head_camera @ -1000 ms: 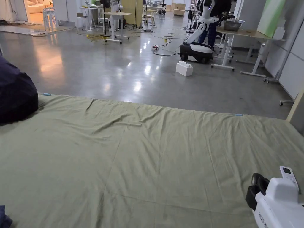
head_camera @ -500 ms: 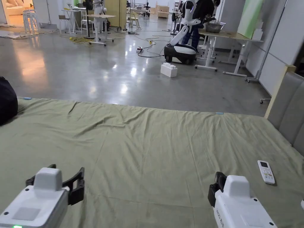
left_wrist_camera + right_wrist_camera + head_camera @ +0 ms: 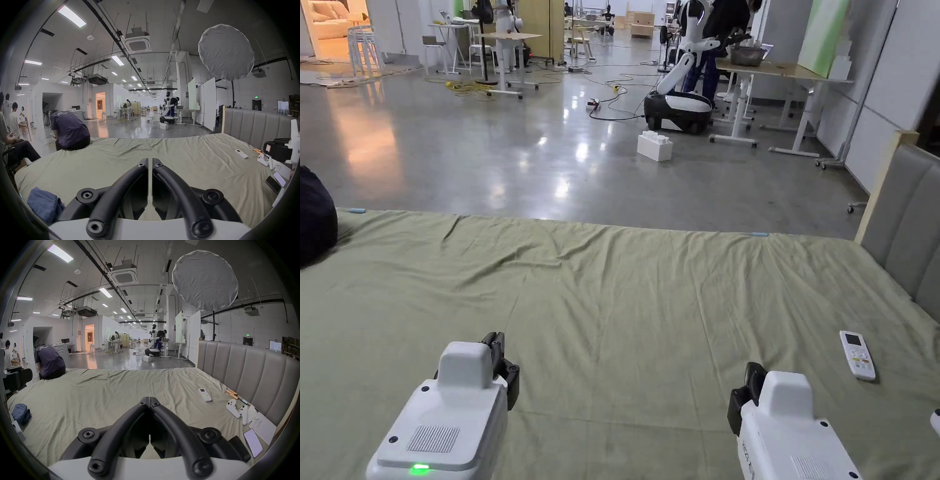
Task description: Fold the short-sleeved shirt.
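Note:
A crumpled blue garment (image 3: 42, 204) lies at the near left corner of the bed, and it appears small at the left edge in the right gripper view (image 3: 21, 413). My left gripper (image 3: 499, 351) hovers low over the green sheet (image 3: 625, 300), right of the garment and well apart from it. Its jaws (image 3: 150, 162) stand shut with a hairline gap and nothing between them. My right gripper (image 3: 751, 382) hovers over the sheet farther right. Its tips (image 3: 149, 400) touch, holding nothing.
A white remote (image 3: 856, 355) lies on the sheet at the right. Two white game controllers (image 3: 235, 410), two phones (image 3: 253, 443) and papers sit by the grey padded headboard (image 3: 909, 212). A person in a dark top (image 3: 69, 129) sits on the far left corner.
The head camera turned right. My left gripper came into view, moved forward and went from open to shut. My right gripper moved left and forward a little.

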The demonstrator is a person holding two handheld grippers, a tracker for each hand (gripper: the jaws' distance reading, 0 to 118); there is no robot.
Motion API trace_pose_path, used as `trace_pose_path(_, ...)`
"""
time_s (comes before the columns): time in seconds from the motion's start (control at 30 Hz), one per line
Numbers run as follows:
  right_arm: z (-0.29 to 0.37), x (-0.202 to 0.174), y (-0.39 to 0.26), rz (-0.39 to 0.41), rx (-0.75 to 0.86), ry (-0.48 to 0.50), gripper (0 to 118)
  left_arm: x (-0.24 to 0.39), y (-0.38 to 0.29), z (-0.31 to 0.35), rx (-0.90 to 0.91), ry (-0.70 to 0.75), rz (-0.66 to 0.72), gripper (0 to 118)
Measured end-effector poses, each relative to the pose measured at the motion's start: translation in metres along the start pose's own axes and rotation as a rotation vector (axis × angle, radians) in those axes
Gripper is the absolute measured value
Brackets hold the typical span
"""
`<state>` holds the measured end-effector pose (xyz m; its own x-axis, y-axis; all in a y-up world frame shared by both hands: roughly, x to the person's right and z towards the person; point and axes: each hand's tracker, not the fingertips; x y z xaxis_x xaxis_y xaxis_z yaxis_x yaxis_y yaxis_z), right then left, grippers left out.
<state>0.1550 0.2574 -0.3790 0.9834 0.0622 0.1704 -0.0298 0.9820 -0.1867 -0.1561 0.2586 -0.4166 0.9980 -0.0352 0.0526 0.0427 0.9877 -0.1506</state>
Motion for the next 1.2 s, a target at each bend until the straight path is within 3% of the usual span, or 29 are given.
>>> trace_pose_path(1.03, 0.009, 0.007, -0.009, 0.013, -0.001, -0.008, 1, -0.01, -0.008, 0.016, -0.036, 0.012, 0.013, 5)
trace_pose_path(1.07, 0.009, 0.006, -0.009, 0.017, -0.001, -0.009, 8, -0.009, -0.008, 0.017, -0.036, 0.015, 0.01, 11)
trace_pose_path(1.17, 0.009, 0.006, -0.011, 0.016, -0.001, -0.012, 57, -0.01, -0.01, 0.017, -0.032, 0.021, 0.004, 46)
trace_pose_path(1.2, 0.01, 0.005, -0.01, 0.025, 0.005, -0.021, 58, -0.009, -0.011, 0.018, -0.027, 0.028, 0.001, 55)
